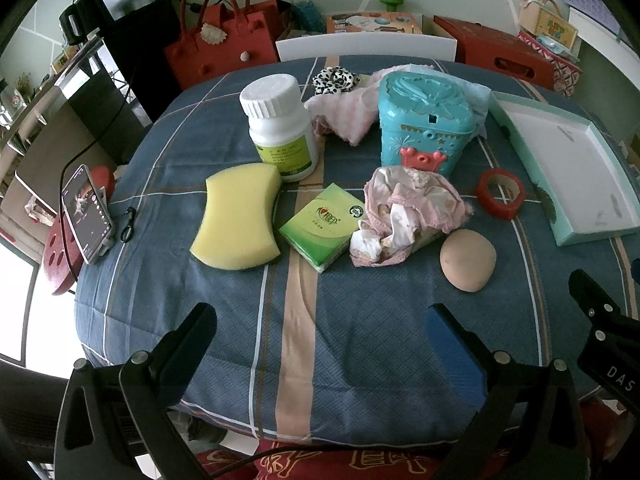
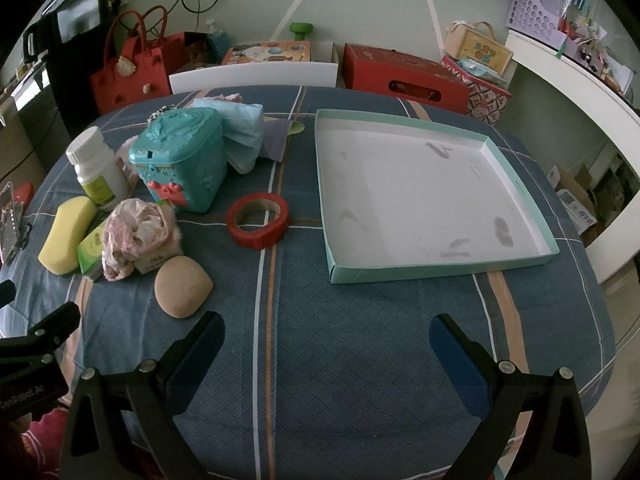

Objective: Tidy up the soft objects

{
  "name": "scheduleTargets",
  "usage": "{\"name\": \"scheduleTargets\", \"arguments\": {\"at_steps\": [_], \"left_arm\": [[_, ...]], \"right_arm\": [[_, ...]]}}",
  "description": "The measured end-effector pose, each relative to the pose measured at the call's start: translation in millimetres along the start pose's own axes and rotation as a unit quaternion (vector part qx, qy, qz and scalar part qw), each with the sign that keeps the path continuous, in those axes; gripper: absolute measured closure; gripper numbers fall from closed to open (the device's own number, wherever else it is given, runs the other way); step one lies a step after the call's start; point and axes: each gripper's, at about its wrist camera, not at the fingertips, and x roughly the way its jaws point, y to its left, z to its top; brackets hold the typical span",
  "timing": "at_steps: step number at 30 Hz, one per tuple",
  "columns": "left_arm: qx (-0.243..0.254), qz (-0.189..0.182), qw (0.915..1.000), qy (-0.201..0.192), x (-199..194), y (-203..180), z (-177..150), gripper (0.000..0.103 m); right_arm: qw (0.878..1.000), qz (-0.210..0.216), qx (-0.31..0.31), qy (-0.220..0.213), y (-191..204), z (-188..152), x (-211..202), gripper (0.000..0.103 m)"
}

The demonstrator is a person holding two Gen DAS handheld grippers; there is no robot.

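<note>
I see both sets of fingers spread apart, holding nothing. The beige pad point(image 2: 183, 287) lies on the counter point(image 2: 340, 340) at eleven o'clock of my right gripper point(image 2: 326, 338), nearer than the left gripper point(image 1: 320, 330); the tray point(image 2: 532, 188) waits at one o'clock.

**Occluded, Cropped and Illegible Items**

The teal toy box point(image 1: 426, 128) hides most of the pale blue cloth point(image 2: 244, 136) in the left wrist view. The crumpled pink garment point(image 2: 138, 232) covers part of the green tissue pack point(image 2: 93, 249) in the right wrist view. The phone point(image 1: 87, 213) screen content is too small to read, and the right wrist view crops the phone at its left edge. Label text on the white bottle point(image 1: 280, 128) is illegible. The shallow tray point(image 1: 568, 168) runs out of the left wrist view at its right side.
</note>
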Motion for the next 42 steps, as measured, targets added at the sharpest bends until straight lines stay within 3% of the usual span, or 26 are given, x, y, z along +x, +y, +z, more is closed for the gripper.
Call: {"name": "scheduleTargets", "arguments": {"at_steps": [6,12,17,22,26,30,36,42], "left_arm": [[-0.007,-0.011,0.9999,0.003,0.1,3.8,0.3,0.000],[-0.041,-0.069,0.9968,0.006,0.9,21.9,8.6,0.000],[-0.067,-0.052,0.9964,0.005,10.3,44.2,21.2,0.000],[-0.071,-0.016,0.9972,0.013,30.9,65.6,29.5,0.000],[-0.061,-0.036,0.9971,0.030,50.7,69.5,30.9,0.000],[-0.027,-0.030,0.9985,0.036,66.2,62.2,32.5,0.000],[-0.063,-0.038,0.9963,0.045,86.1,85.0,40.1,0.000],[-0.068,-0.023,0.9966,0.039,99.9,95.8,51.5,0.000]], "right_arm": [[1.000,0.002,0.000,0.001,0.4,0.1,0.2,0.000],[0.999,0.041,-0.006,-0.007,4.5,5.9,-0.6,0.000],[0.996,0.088,-0.022,0.012,23.0,12.7,11.5,0.000],[0.993,0.102,-0.044,0.033,44.8,17.6,29.2,0.000],[0.991,0.108,-0.058,0.056,59.6,18.2,47.3,0.000],[0.989,0.108,-0.073,0.076,71.7,15.0,63.8,0.000],[0.987,0.107,-0.088,0.085,84.3,12.9,74.5,0.001],[0.985,0.108,-0.096,0.090,94.2,8.1,79.8,0.010]]}}
